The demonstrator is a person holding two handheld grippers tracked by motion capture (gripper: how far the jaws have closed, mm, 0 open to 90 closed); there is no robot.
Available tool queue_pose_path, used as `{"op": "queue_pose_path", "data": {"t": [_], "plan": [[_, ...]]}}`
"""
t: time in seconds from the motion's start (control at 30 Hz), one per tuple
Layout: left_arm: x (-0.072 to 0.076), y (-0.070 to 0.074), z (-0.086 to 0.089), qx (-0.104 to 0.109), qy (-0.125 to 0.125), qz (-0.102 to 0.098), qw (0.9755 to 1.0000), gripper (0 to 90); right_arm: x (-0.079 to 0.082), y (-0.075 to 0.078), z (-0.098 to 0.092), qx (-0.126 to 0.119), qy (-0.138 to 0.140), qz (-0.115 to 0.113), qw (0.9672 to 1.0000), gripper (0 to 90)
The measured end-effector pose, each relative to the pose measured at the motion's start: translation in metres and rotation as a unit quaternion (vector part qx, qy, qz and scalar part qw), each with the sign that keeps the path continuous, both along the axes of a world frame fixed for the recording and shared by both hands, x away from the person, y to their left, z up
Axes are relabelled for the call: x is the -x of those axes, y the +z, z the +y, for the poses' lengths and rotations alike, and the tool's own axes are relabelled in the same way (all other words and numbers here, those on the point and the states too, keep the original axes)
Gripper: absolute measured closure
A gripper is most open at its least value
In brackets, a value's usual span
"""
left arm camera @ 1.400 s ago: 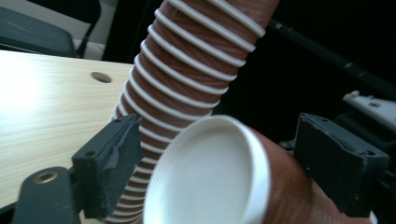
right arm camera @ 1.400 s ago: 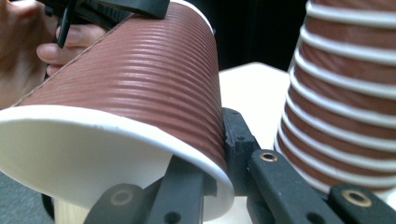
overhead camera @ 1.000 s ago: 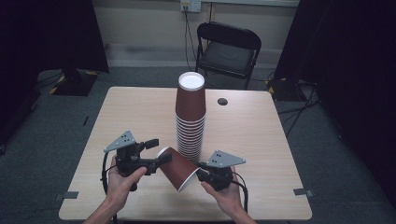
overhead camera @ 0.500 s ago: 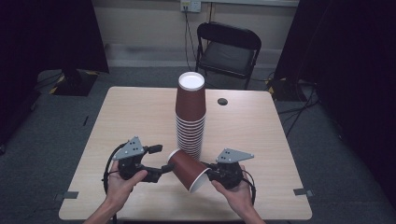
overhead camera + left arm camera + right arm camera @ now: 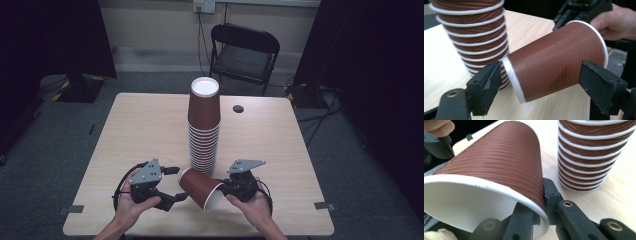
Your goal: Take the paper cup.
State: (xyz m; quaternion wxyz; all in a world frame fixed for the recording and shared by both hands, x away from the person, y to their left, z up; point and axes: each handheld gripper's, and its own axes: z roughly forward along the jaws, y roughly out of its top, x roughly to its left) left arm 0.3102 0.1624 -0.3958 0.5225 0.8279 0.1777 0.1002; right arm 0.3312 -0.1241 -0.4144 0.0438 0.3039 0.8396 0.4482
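Note:
A brown ribbed paper cup [image 5: 200, 189] lies on its side above the table's front, closed end to the left. My right gripper [image 5: 225, 189] is shut on its white rim [image 5: 537, 202], one finger inside the cup [image 5: 499, 162] and one outside. My left gripper [image 5: 178, 184] straddles the cup's closed end [image 5: 541, 82]. Its jaws have just been opening, with the cup [image 5: 554, 62] between them and the pads clear of it. A tall stack of upturned brown cups [image 5: 204, 125] stands behind, also in the gripper views [image 5: 474, 32] [image 5: 594, 152].
The wooden table [image 5: 140, 130] carries a small black disc [image 5: 238, 108] at the back right. A black folding chair [image 5: 245, 55] stands beyond the far edge. Cables trail from both grippers near the front edge.
The left gripper has edged toward the front edge and closer to the cup's closed end. The cup has swung a little, its open end now facing the front right. The right hand has barely moved.

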Motion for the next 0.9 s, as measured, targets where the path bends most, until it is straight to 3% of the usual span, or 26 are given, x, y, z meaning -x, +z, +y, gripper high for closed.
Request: {"op": "queue_pose_path", "data": {"t": [0.17,0.23,0.4,0.5,0.67,0.77,0.87,0.9], "plan": [[0.001,-0.003,-0.007,-0.028,-0.030,-0.024,0.9989,15.8,-0.002,0.002,0.002,0.010,0.015,0.018,0.9997,86.5],[0.001,-0.004,-0.009,-0.031,-0.032,-0.026,0.9987,15.7,-0.003,0.002,0.002,0.012,0.019,0.020,0.9995,86.4],[0.005,-0.011,-0.020,-0.066,-0.061,-0.068,0.9936,14.6,-0.008,0.007,0.009,0.046,0.043,0.045,0.9970,86.4],[0.006,-0.014,-0.022,-0.074,-0.066,-0.075,0.9922,8.9,-0.010,0.009,0.010,0.060,0.048,0.054,0.9956,86.4],[0.003,-0.019,-0.035,-0.108,-0.102,-0.070,0.9864,2.1,-0.012,0.007,0.012,0.076,0.049,0.077,0.9929,86.4],[0.003,-0.022,-0.042,-0.120,-0.113,-0.076,0.9834,3.6,-0.013,0.006,0.013,0.089,0.053,0.088,0.9907,86.4],[0.005,-0.023,-0.048,-0.143,-0.126,-0.091,0.9775,3.9,-0.015,0.005,0.014,0.092,0.058,0.102,0.9888,86.4],[0.006,-0.024,-0.049,-0.142,-0.127,-0.097,0.9768,3.7,-0.016,0.005,0.015,0.094,0.061,0.108,0.9878,86.4]]}}
